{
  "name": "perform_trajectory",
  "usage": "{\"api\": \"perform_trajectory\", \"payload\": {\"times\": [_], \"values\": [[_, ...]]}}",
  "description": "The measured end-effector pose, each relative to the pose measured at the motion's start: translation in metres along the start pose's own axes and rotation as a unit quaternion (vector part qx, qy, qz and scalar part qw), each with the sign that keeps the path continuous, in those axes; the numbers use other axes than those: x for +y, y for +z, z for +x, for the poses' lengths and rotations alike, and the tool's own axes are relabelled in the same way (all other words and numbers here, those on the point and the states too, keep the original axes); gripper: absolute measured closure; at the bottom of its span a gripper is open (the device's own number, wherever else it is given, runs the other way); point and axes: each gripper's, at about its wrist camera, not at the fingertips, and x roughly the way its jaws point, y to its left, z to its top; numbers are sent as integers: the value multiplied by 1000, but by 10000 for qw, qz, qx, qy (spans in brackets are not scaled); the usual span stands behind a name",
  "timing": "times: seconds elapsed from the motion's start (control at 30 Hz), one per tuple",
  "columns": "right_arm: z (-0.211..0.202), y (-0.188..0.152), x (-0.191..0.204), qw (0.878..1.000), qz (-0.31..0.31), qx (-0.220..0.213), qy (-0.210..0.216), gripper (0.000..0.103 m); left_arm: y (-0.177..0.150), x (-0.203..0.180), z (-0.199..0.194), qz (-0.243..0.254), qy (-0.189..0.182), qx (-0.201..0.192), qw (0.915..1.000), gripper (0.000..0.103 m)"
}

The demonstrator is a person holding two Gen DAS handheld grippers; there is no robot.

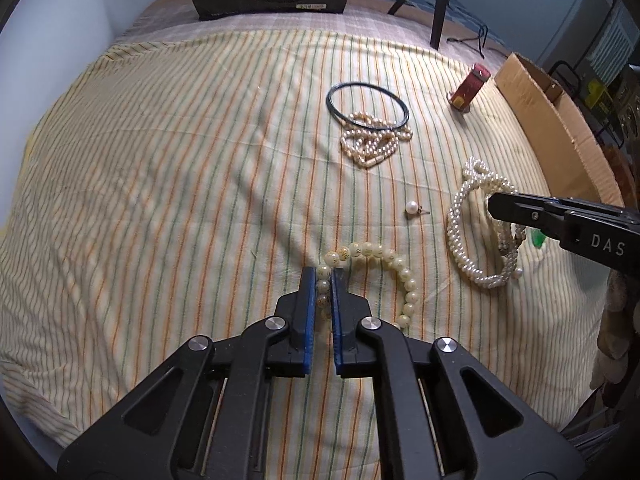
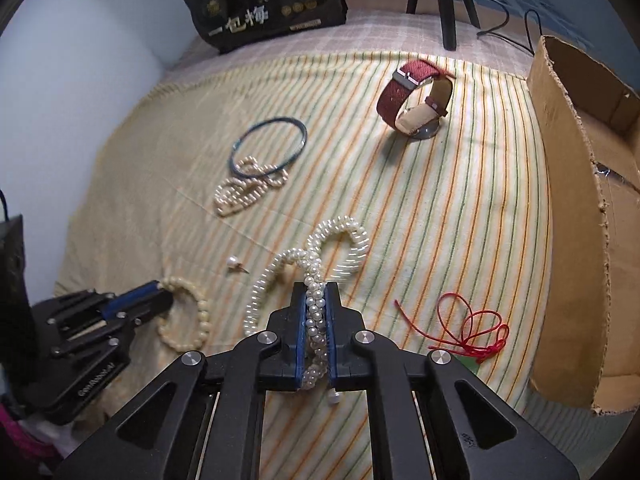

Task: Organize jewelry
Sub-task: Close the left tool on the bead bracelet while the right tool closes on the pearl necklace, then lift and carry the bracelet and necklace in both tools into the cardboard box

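A cream bead bracelet [image 1: 394, 266] lies on the striped cloth, and my left gripper [image 1: 323, 278] is shut on its left side, beads pinched between the blue pads. My right gripper [image 2: 316, 294] is shut on a wide white pearl bracelet [image 2: 344, 236], whose band runs between its pads. The same pearl bracelet [image 1: 460, 224] shows in the left wrist view under the right gripper [image 1: 493, 203]. The left gripper [image 2: 160, 287] and bead bracelet [image 2: 192, 320] appear at lower left in the right wrist view. A loose pearl stud [image 1: 412, 207] rests between the two bracelets.
A dark bangle [image 1: 368, 106] overlaps a heap of small pearls [image 1: 370, 144]. A red watch [image 2: 416, 96] stands at the back, a red cord [image 2: 468, 328] lies at right. An open cardboard box [image 2: 576, 208] borders the right side. A black bag [image 2: 264, 4] and tripod legs [image 2: 446, 0] stand behind.
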Motion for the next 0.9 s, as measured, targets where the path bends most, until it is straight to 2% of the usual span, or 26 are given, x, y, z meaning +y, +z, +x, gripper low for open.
{"api": "perform_trajectory", "payload": {"times": [0.27, 0.9], "values": [[-31, 5, 3, 9993, 12, -347, 144, 96, 5, -2, -27, -48, -187, -315, 9993, 98], [-128, 9, 11, 9893, -146, -1446, 85, 96, 27, -29, -85, 90, -538, -1099, 9924, 98]]}}
